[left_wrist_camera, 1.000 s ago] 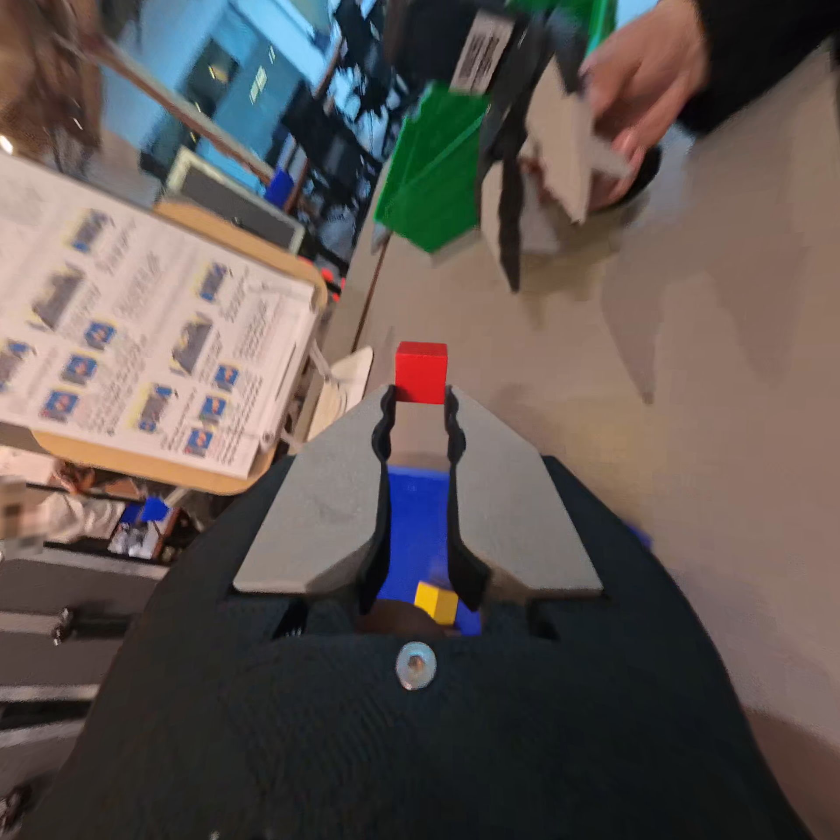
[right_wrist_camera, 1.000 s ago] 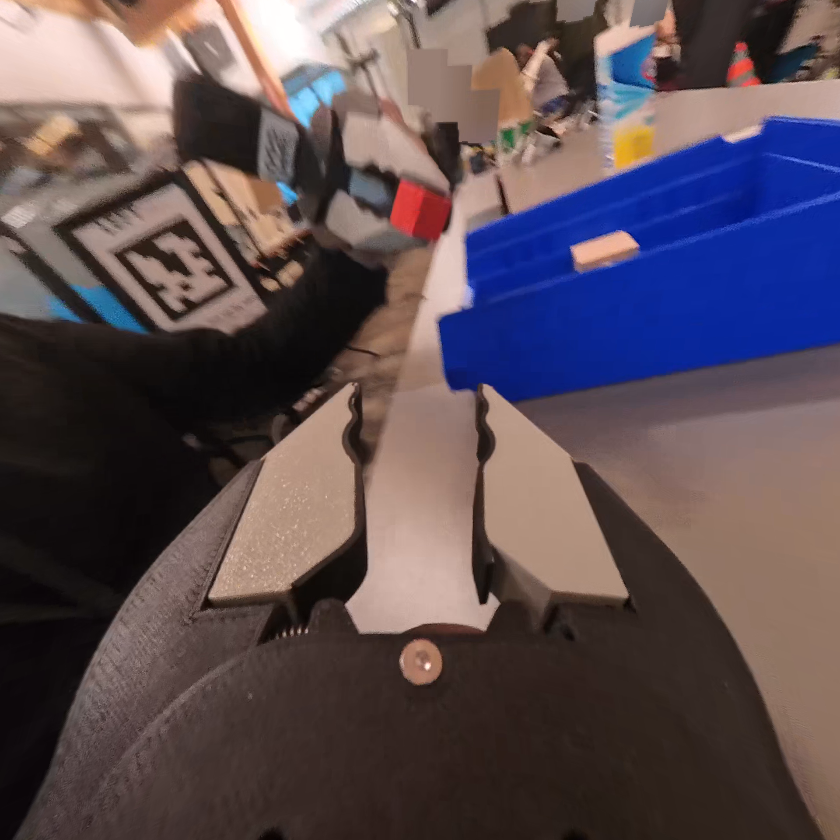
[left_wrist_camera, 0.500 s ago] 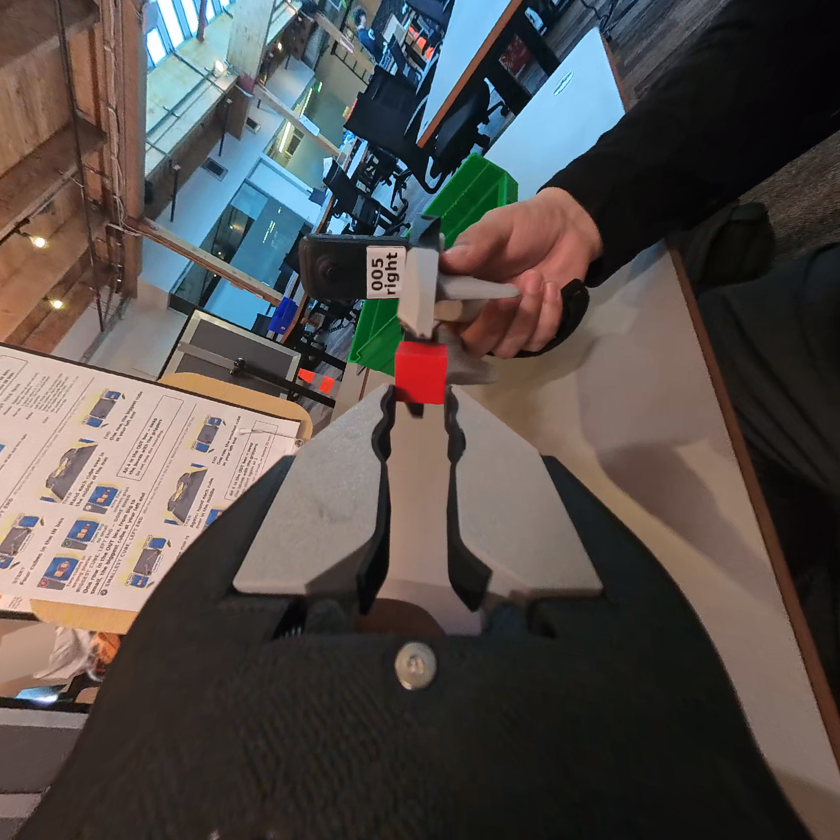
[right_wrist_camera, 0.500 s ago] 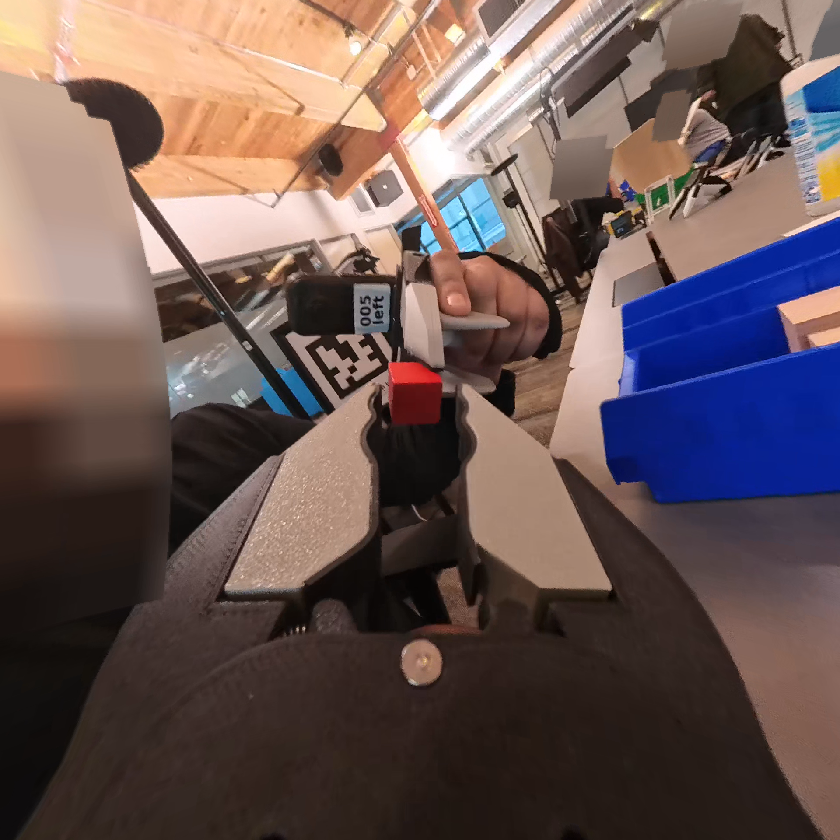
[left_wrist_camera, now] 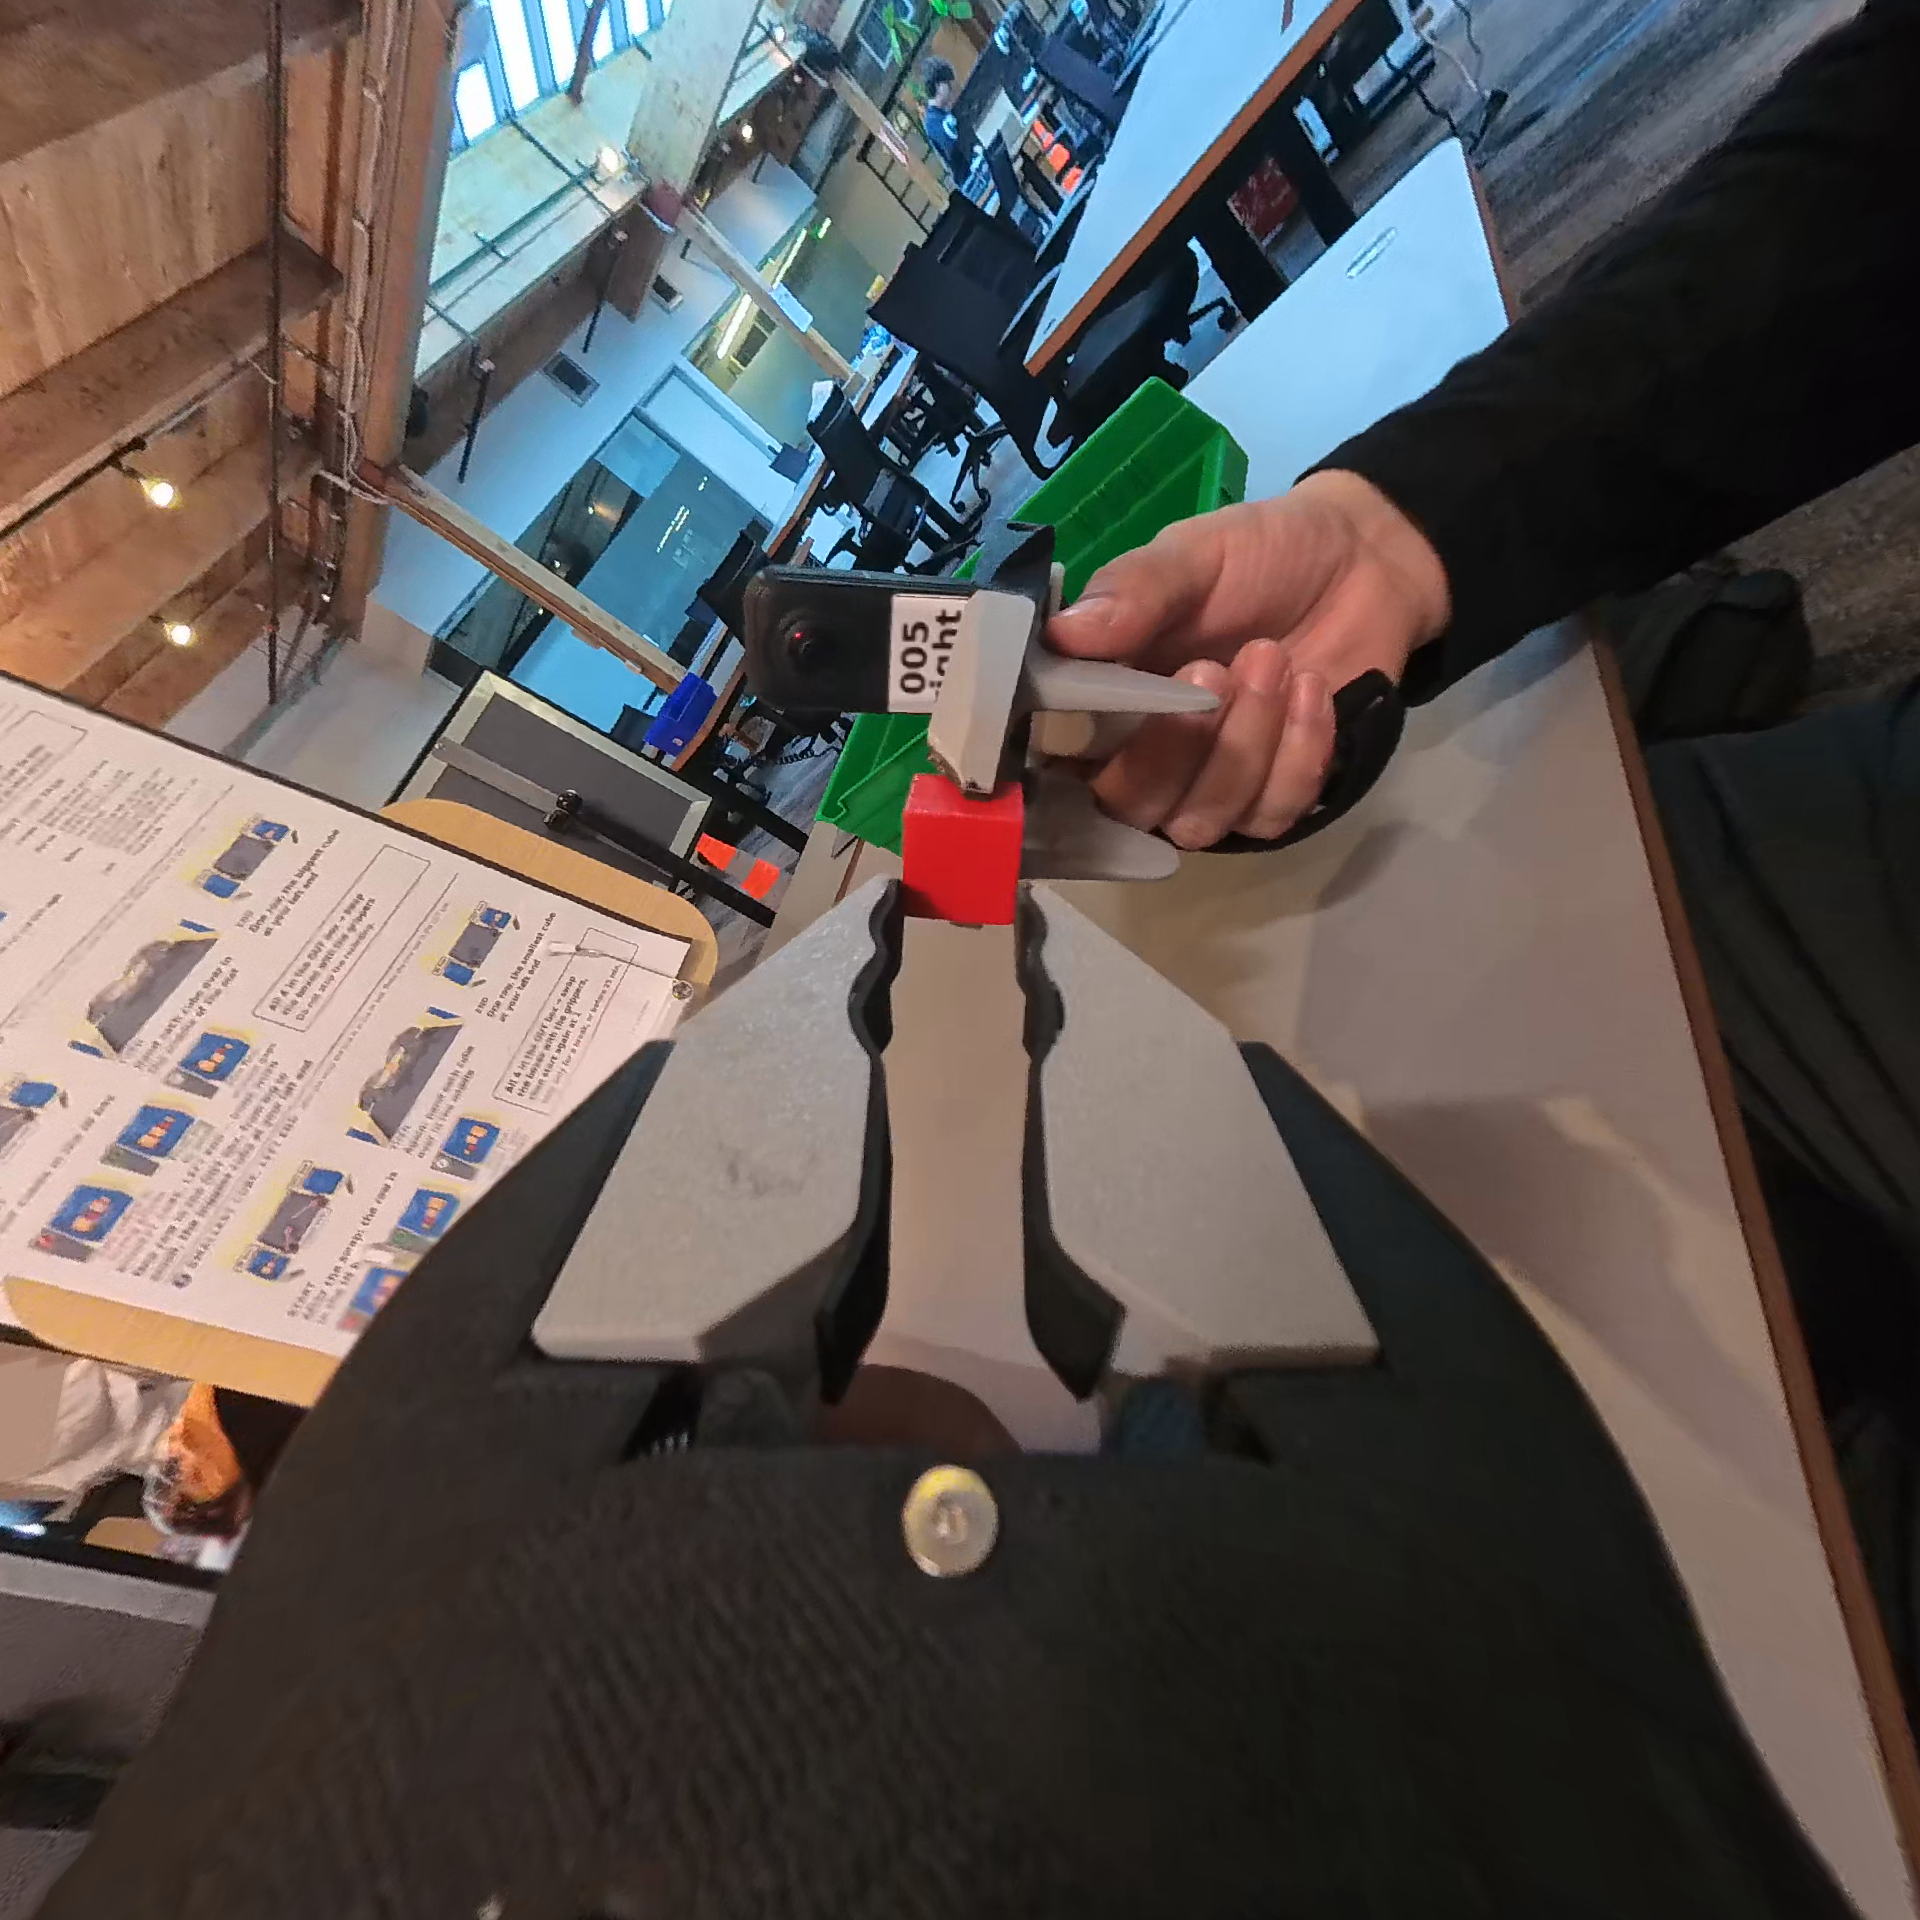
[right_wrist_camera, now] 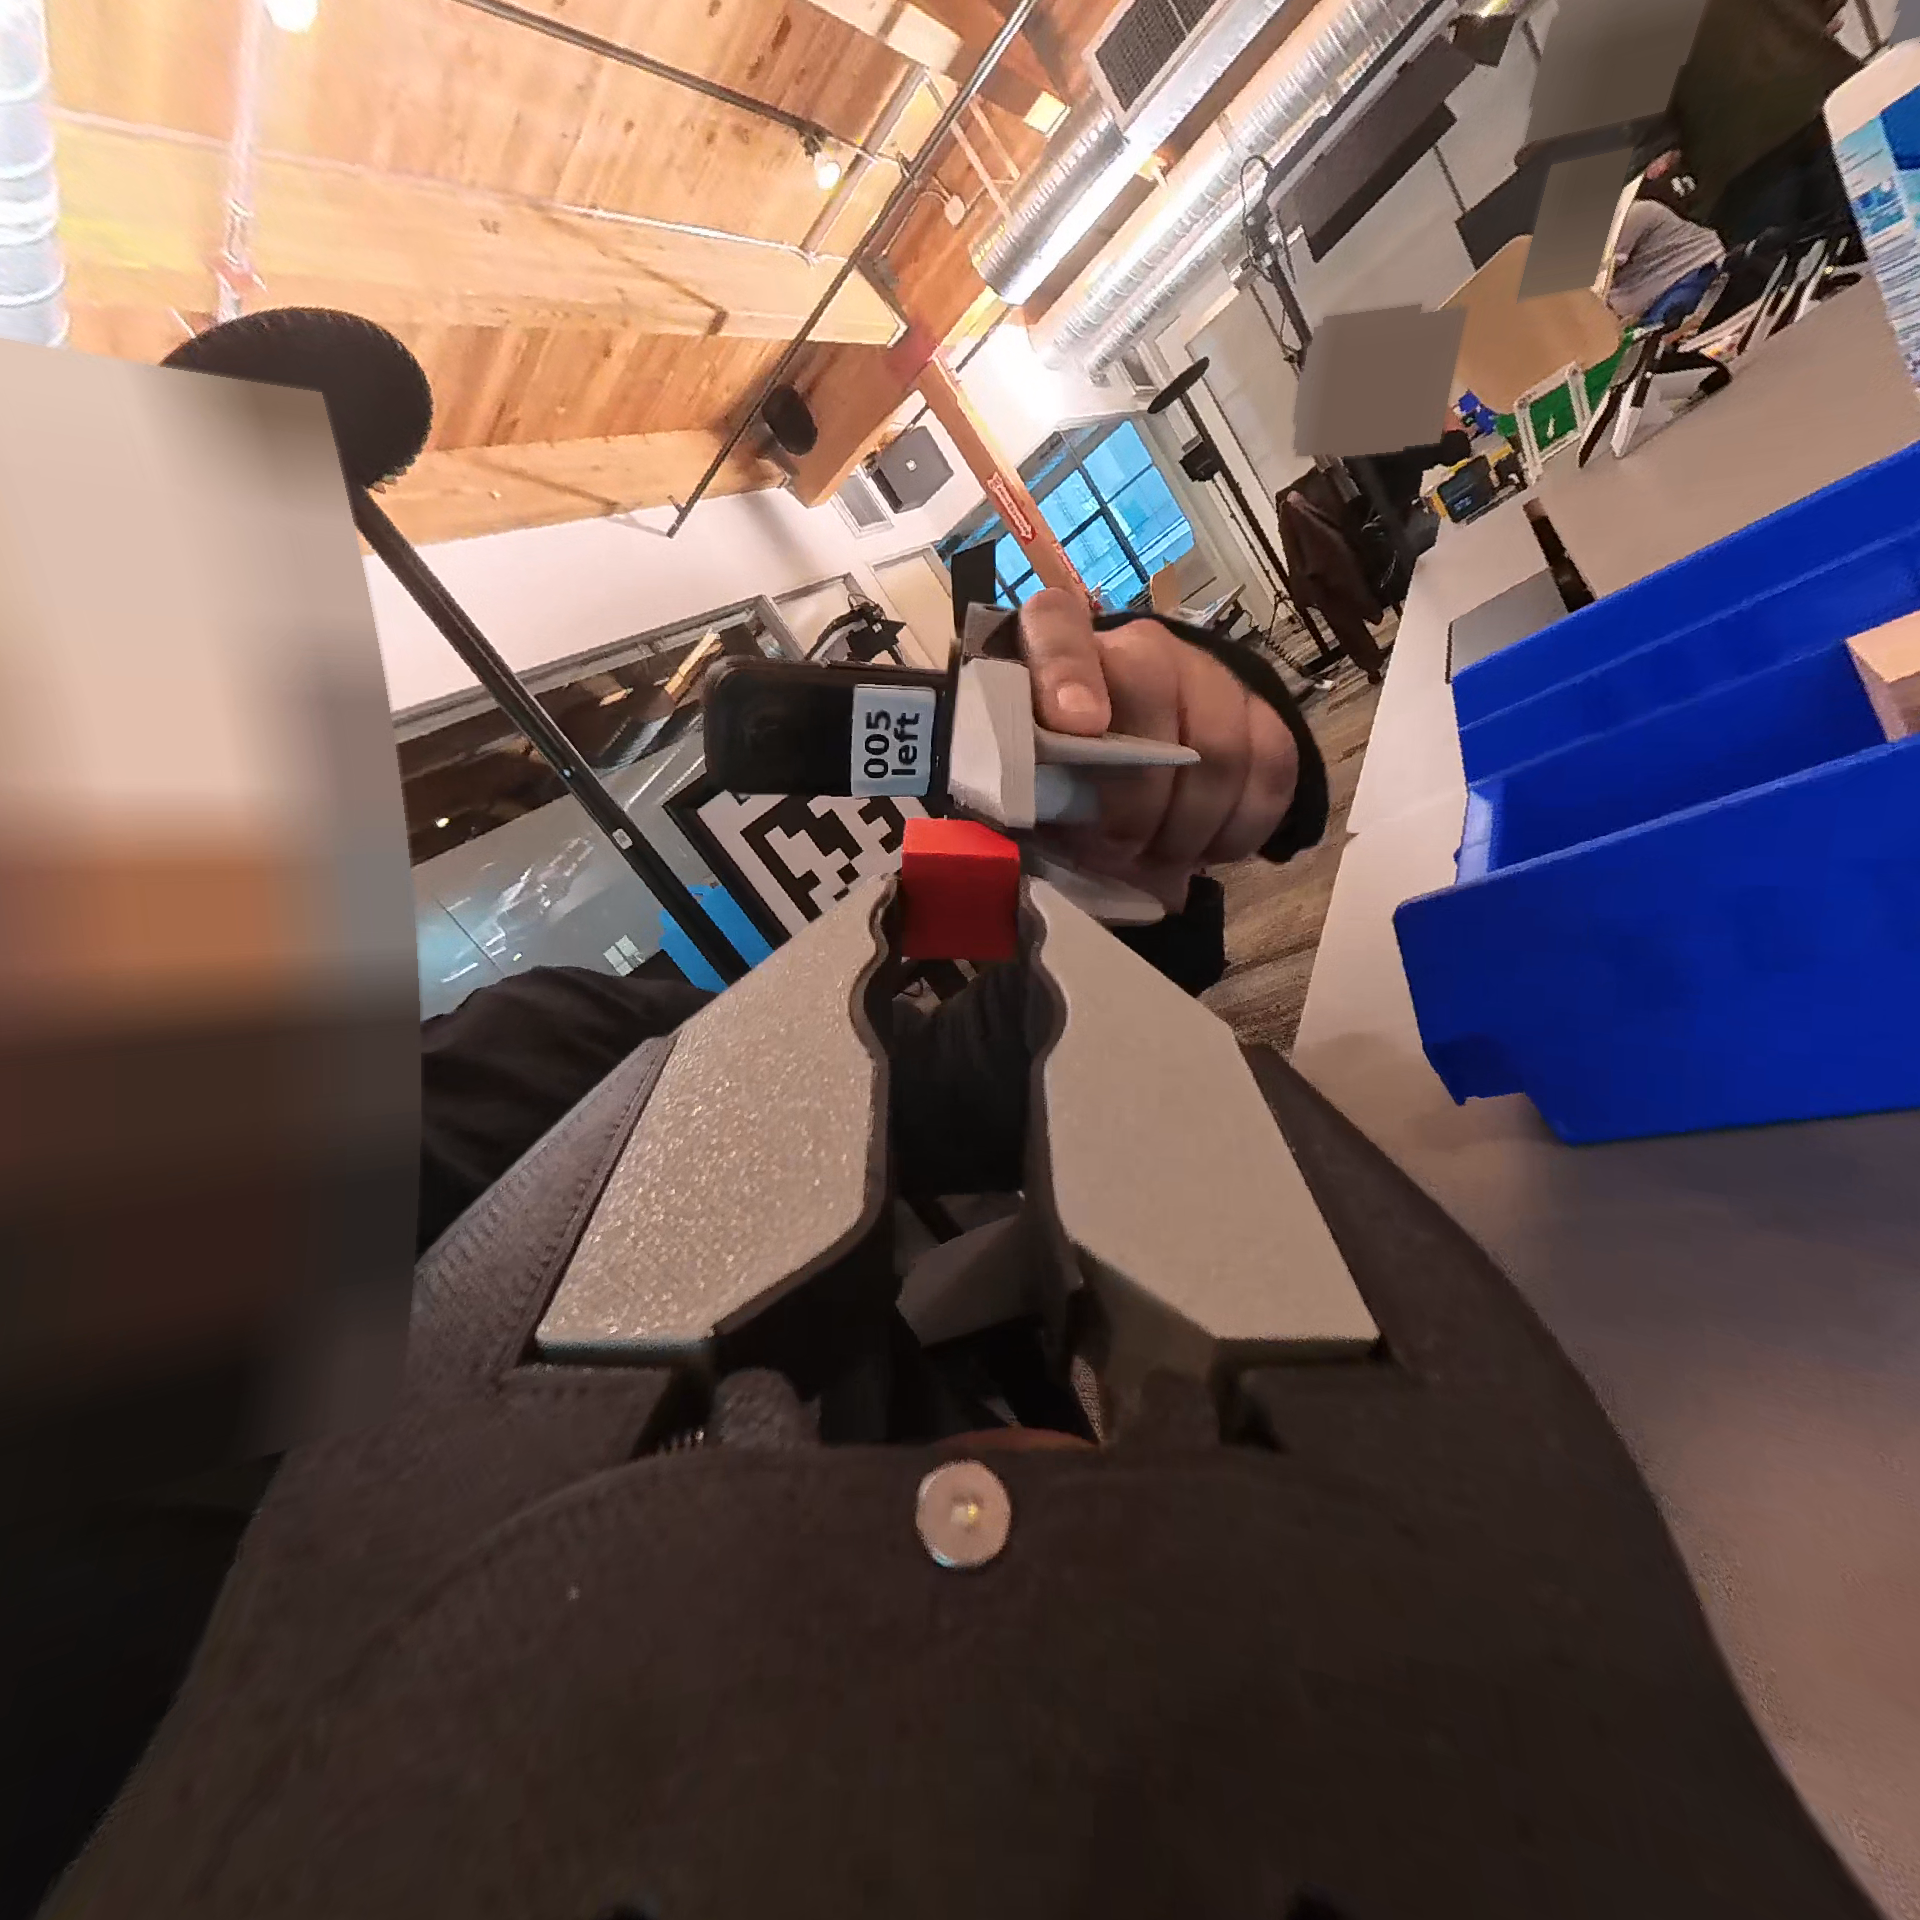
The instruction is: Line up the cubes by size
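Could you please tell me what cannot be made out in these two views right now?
- Other cubes: none shows in either view. In the right wrist view the blue bin's front wall hides its floor.
- Pale block in that bin: cut off by the right edge.
- Green bin interior, left wrist view: hidden by its own wall and the right hand.
- Red cube: its far faces are turned away from each camera.

Matt red cube point(left_wrist_camera: 958, 864), wooden ceiling point(right_wrist_camera: 436, 239)

Two close wrist cameras, face to face — shared red cube point(left_wrist_camera: 958, 864) between.
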A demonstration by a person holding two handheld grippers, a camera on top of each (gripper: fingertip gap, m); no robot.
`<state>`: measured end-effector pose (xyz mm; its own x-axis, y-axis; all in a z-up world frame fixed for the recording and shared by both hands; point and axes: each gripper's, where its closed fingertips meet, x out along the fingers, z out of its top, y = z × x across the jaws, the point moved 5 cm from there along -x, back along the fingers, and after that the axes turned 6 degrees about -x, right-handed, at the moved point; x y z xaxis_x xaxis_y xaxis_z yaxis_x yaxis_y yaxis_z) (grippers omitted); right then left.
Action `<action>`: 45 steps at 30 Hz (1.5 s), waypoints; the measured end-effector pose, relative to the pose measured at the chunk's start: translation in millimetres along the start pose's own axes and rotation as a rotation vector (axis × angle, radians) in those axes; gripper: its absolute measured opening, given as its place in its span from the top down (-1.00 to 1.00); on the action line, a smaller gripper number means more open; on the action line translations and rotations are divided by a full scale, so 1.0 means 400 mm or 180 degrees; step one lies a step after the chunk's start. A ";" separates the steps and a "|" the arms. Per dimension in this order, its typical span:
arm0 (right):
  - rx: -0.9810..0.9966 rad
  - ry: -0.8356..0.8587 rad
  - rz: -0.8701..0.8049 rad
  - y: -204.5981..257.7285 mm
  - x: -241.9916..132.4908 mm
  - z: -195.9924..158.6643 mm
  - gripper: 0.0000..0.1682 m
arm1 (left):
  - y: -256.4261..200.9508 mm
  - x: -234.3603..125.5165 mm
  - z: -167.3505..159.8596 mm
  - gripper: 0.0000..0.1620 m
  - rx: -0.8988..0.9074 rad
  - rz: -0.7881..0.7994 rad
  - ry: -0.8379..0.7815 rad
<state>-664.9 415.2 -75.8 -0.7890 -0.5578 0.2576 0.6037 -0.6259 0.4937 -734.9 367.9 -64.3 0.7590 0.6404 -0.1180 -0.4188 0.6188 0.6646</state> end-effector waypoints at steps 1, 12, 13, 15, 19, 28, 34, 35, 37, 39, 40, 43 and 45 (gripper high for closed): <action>0.0003 -0.0011 -0.0036 0.002 -0.002 0.000 0.78 | -0.002 0.000 -0.001 0.77 -0.0111 0.0021 -0.0007; -0.1775 0.1088 -0.2530 0.132 -0.398 0.162 0.78 | -0.034 -0.081 -0.080 0.69 -0.1338 0.0711 0.0474; -0.1886 0.1305 -0.2914 0.132 -0.473 0.185 0.78 | -0.039 -0.092 -0.097 0.69 -0.1478 0.0752 0.0585; -0.1935 0.1787 -0.3530 0.115 -0.612 0.214 0.78 | -0.067 -0.107 -0.136 0.76 -0.1783 0.0578 0.0899; -0.1701 0.2940 -0.3891 0.012 -0.789 0.169 0.78 | -0.075 -0.130 -0.193 0.82 -0.1878 0.0771 0.1220; -0.1316 0.4130 -0.2950 -0.167 -0.822 0.026 0.78 | -0.067 -0.061 -0.251 1.00 -0.1971 0.0692 0.1438; -0.1114 0.4181 -0.2848 -0.187 -0.834 -0.002 0.58 | -0.072 -0.024 -0.238 0.82 -0.2209 0.0495 0.1199; -0.1095 0.4170 -0.2921 -0.182 -0.839 0.001 0.48 | -0.071 -0.028 -0.230 0.72 -0.2299 0.0448 0.1159; -0.1180 0.4010 -0.3039 -0.157 -0.846 0.021 0.48 | -0.054 -0.063 -0.213 0.57 -0.2296 0.0448 0.1171; -0.1346 0.3695 -0.3236 -0.119 -0.852 0.061 0.47 | -0.019 -0.120 -0.199 0.56 -0.2073 0.0495 0.1297; -0.1445 0.3500 -0.3339 -0.096 -0.850 0.086 0.45 | 0.006 -0.151 -0.198 0.50 -0.1920 0.0523 0.1442; -0.1851 0.2793 -0.3526 -0.015 -0.803 0.160 0.48 | 0.102 -0.213 -0.211 0.42 -0.1506 0.0449 0.1821; -0.2050 0.2314 -0.3295 0.040 -0.718 0.185 0.47 | 0.158 -0.217 -0.241 0.41 -0.1253 0.0153 0.2023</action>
<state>-437.0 605.5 -80.5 -0.7856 0.2704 -0.5565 -0.1003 -0.9432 -0.3167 -875.3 395.3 -83.1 0.3511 0.7364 -0.5784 -0.6822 0.6243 0.3807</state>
